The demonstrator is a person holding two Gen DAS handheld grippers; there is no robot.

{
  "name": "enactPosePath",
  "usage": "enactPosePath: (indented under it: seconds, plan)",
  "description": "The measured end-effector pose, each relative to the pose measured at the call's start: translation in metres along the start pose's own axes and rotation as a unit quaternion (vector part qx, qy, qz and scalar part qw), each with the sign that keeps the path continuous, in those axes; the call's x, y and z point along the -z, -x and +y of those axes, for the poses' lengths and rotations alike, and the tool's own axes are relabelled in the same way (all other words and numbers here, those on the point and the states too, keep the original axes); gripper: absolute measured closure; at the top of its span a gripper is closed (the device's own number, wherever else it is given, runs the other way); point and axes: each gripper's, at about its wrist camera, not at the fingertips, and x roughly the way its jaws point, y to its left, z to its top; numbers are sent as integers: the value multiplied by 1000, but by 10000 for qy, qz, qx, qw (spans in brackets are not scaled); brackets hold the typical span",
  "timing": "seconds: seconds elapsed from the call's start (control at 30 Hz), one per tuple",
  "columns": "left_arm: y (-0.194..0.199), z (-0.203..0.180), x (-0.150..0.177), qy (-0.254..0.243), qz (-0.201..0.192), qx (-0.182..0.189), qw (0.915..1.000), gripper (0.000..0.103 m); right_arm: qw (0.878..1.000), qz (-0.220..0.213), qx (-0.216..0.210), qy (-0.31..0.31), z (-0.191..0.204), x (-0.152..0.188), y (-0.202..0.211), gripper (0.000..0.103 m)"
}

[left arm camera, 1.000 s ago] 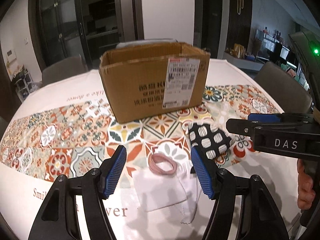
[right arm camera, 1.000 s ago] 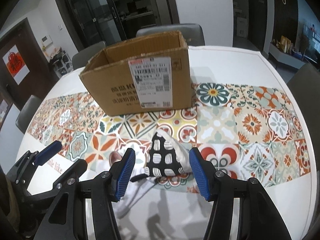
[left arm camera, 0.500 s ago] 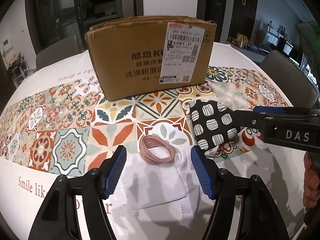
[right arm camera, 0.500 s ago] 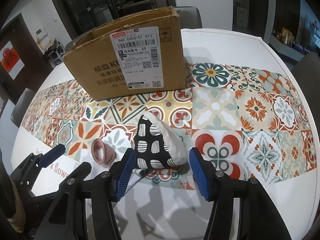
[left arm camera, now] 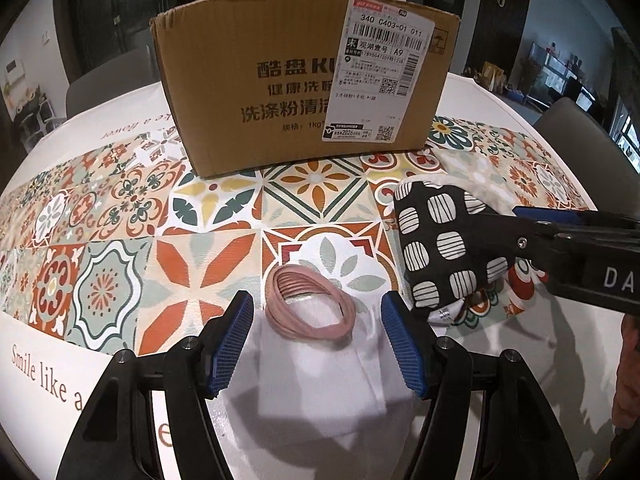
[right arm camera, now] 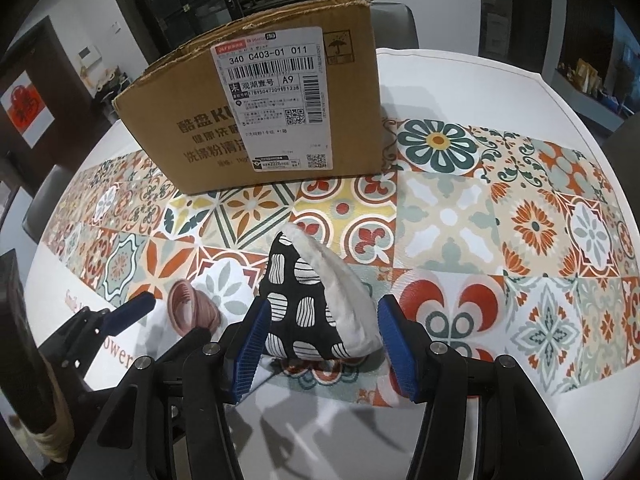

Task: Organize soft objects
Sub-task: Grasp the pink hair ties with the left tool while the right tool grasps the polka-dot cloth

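A bundle of pink hair ties [left arm camera: 310, 308] lies on a flat white cloth [left arm camera: 320, 384] just ahead of my left gripper [left arm camera: 318, 344]. That gripper is open, its blue pads either side of the bundle without touching it. To the right sits a black pouch with white striped spots [left arm camera: 440, 248] and a white underside. My right gripper [right arm camera: 324, 348] is open and straddles the pouch [right arm camera: 304, 300], pads close to its sides but not squeezing. From the right wrist view, the left gripper [right arm camera: 160, 320] flanks the hair ties [right arm camera: 192, 308].
A brown cardboard box [left arm camera: 300, 80] with a shipping label stands behind the objects on the tile-patterned table cover [right arm camera: 460, 220]. The right gripper's arm [left arm camera: 580, 248] crosses in front of the pouch. Grey chairs [left arm camera: 108, 80] ring the table. A hand [left arm camera: 628, 380] shows at the right edge.
Both grippers have come down and nearer the table. The hair ties and pouch now sit closer between their jaws, and the box's open top has dropped out of sight. Jaw widths look unchanged.
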Motion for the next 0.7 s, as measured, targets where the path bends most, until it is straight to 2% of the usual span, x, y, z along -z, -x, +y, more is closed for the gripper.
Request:
enactPosePath:
  seconds: [0.07,0.27,0.33,0.5,0.7]
  plan:
    - [-3,0,-1,2,-1,-17,10000,38,10000,-4,-42,35,1,-1,-2,52]
    - [-9,1,-2,35,61,-13,10000,55,9999,74,-52,114,2,-1,-10,66]
    - [-8,0,-2,-4,49,-3,10000,64,9998,100,-64,133,2,0,-10,70]
    - [-4,-2,-2,-29,36,32,10000,80,9997,91,-105,179,3,4,-7,79]
    - [5,-3,-2,-29,-5,82,10000,89,9995,31,-171,249,8,7,2,87]
